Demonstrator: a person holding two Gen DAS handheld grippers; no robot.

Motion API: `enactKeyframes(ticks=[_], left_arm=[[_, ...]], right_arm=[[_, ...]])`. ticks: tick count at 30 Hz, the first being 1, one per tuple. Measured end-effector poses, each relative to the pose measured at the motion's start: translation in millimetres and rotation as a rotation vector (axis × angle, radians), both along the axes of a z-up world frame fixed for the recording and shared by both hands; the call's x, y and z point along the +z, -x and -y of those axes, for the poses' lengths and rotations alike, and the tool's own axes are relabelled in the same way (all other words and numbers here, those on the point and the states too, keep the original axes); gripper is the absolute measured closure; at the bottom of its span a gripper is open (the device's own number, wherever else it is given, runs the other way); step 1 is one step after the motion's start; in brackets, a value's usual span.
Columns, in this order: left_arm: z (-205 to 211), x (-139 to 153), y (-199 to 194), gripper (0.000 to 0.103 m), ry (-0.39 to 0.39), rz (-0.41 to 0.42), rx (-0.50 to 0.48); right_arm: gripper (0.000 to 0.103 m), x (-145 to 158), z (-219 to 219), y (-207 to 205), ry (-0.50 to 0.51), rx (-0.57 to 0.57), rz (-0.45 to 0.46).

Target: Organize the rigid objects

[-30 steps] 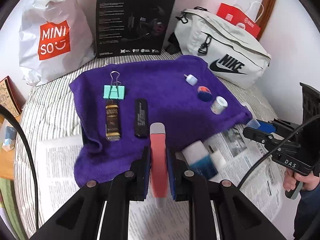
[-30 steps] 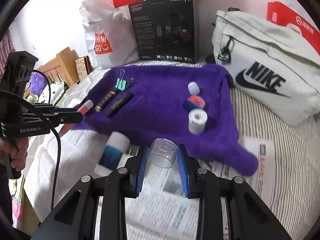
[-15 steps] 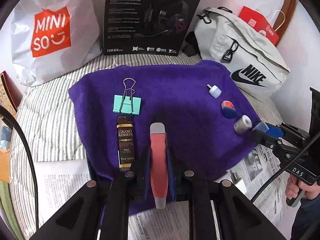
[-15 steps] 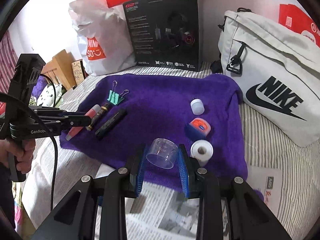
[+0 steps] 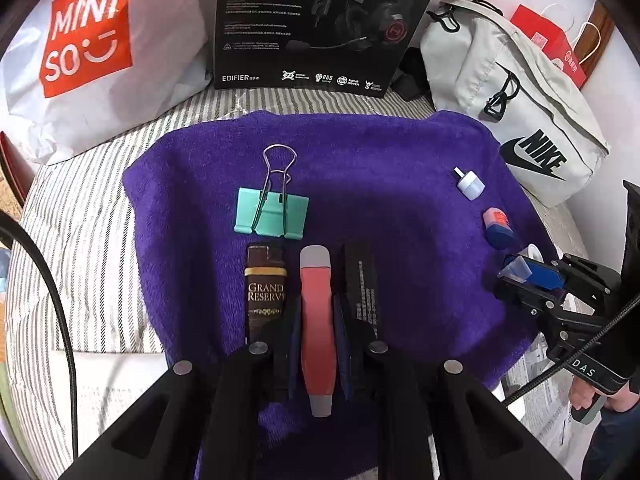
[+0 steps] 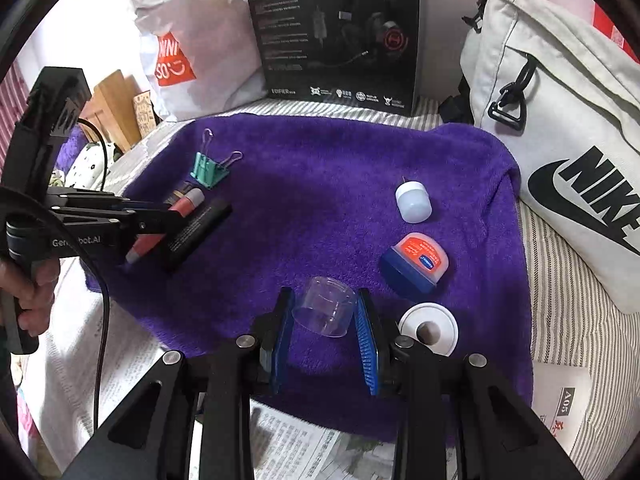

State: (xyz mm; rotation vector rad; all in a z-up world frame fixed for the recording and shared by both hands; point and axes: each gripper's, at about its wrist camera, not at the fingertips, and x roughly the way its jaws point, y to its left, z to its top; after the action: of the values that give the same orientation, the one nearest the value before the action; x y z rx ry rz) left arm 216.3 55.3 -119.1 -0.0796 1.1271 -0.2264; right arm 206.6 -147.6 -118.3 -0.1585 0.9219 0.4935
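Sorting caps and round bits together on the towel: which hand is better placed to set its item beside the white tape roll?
Right. Its tool grips the clear plastic cap, right beside the white tape roll.

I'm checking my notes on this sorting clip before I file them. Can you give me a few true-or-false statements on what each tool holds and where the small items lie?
1. The left tool grips a red tube with grey ends. True.
2. The right tool is empty. False: it holds a clear plastic cap.
3. The teal binder clip lies on the purple towel. True.
4. The Nike bag lies on the towel. False: it sits beside it, on the striped cover.
5. The red tube is between the Grand Reserve stick and a black stick. True.
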Motion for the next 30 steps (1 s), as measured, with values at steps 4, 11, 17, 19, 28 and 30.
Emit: enactKeyframes(ticks=[4,11,17,19,28,30], left_arm=[[5,-3,-5,0.087,-0.023,0.002,-0.015],[11,-3,-3,0.087,-0.074,0.022,-0.035],[11,-1,-4,0.085,-0.077,0.008,-0.024],[12,-1,-2,0.085,-0.082,0.003,-0.031],[10,9,15,0.081,-0.108,-0.015,-0.02],[10,13,19,0.081,-0.12,-0.009,-0.023]], right_arm=[[0.073,-3,-1,-4,0.015,-0.001,0.0],[0.072,-8,-3,-10,0.022,-0.004,-0.008],[0.072,-9,-10,-8,0.053,0.02,0.006],[0.072,-10,-12,-9,0.061,0.025,0.009],[0.072,-10,-12,-10,0.071,0.051,0.009],[0.072,-10,-13,-10,0.076,0.059,0.005]])
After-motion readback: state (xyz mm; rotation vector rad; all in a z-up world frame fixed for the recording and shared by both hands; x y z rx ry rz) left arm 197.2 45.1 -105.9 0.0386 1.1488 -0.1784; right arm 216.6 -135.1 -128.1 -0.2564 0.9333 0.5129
